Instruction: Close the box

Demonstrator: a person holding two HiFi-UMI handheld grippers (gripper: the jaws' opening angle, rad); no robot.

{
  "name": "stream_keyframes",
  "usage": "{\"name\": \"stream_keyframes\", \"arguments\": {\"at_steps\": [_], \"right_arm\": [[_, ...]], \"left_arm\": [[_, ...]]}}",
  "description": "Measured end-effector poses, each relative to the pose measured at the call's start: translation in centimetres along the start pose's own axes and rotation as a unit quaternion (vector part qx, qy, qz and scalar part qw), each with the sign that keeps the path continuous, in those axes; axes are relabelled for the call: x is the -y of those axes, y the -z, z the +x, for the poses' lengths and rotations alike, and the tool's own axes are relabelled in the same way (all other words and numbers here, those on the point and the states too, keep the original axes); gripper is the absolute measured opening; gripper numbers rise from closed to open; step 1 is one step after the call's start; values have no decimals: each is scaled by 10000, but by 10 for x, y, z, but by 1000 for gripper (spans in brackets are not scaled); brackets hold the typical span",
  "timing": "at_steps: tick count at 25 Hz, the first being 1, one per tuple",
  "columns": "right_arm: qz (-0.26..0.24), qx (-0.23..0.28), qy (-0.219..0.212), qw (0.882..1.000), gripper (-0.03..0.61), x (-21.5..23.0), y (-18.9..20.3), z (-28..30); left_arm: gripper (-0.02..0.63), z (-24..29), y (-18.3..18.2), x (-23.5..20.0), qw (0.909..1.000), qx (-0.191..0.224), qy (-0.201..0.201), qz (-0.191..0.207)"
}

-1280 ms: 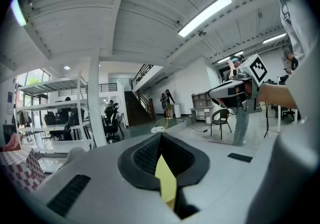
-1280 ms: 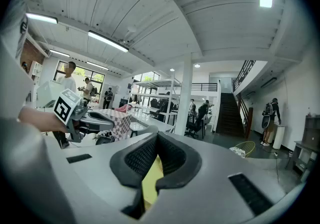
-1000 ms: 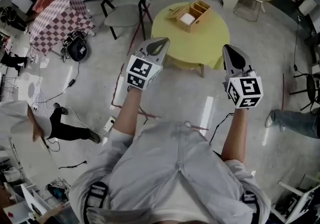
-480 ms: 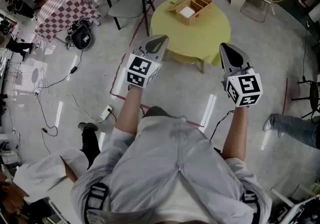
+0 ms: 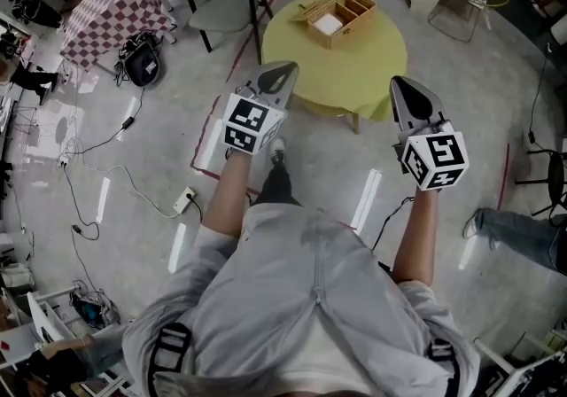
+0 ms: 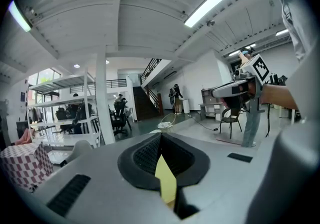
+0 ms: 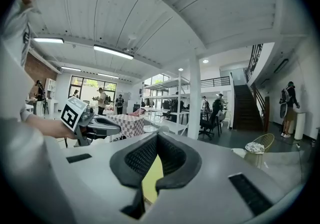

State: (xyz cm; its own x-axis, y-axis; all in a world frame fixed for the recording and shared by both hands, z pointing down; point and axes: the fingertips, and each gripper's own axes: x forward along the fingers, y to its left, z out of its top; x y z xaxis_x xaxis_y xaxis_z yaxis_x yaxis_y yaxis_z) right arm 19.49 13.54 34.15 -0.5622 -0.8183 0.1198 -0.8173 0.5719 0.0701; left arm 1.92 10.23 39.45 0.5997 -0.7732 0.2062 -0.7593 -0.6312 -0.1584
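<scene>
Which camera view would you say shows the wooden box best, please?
The head view: it looks down on the wooden box, which sits with its compartments exposed on the round yellow table. The left gripper view and the right gripper view do not show the box at all; both look out across the hall.

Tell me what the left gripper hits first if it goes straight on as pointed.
Probably nothing near. The left gripper points almost level, out over the yellow round table, with the open wooden box off to its right. Beyond it, the wire stool sits nearest its line, though depth is unclear.
</scene>
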Motion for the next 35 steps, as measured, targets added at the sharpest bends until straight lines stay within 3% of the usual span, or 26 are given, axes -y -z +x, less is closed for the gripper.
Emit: {"name": "stream_keyframes", "arguments": {"at_steps": [7, 20, 24, 29, 35], "right_arm": [[36, 18, 164, 9999, 17, 8, -17, 49], [7, -64, 582, 9983, 17, 53, -46, 202], [-124, -173, 492, 9986, 17, 54, -45, 239], [69, -256, 569, 9980, 17, 65, -41, 274], [227, -425, 616, 9969, 17, 79, -26, 307]], "left_arm": [[29, 26, -5, -48, 9998, 130, 166, 30], [29, 119, -27, -202, 9984, 269, 453, 217], [29, 144, -23, -232, 9976, 243, 627, 149], [29, 174, -14, -260, 9962, 150, 860, 66], [29, 213, 18, -282, 9932, -152, 1075, -411]]}}
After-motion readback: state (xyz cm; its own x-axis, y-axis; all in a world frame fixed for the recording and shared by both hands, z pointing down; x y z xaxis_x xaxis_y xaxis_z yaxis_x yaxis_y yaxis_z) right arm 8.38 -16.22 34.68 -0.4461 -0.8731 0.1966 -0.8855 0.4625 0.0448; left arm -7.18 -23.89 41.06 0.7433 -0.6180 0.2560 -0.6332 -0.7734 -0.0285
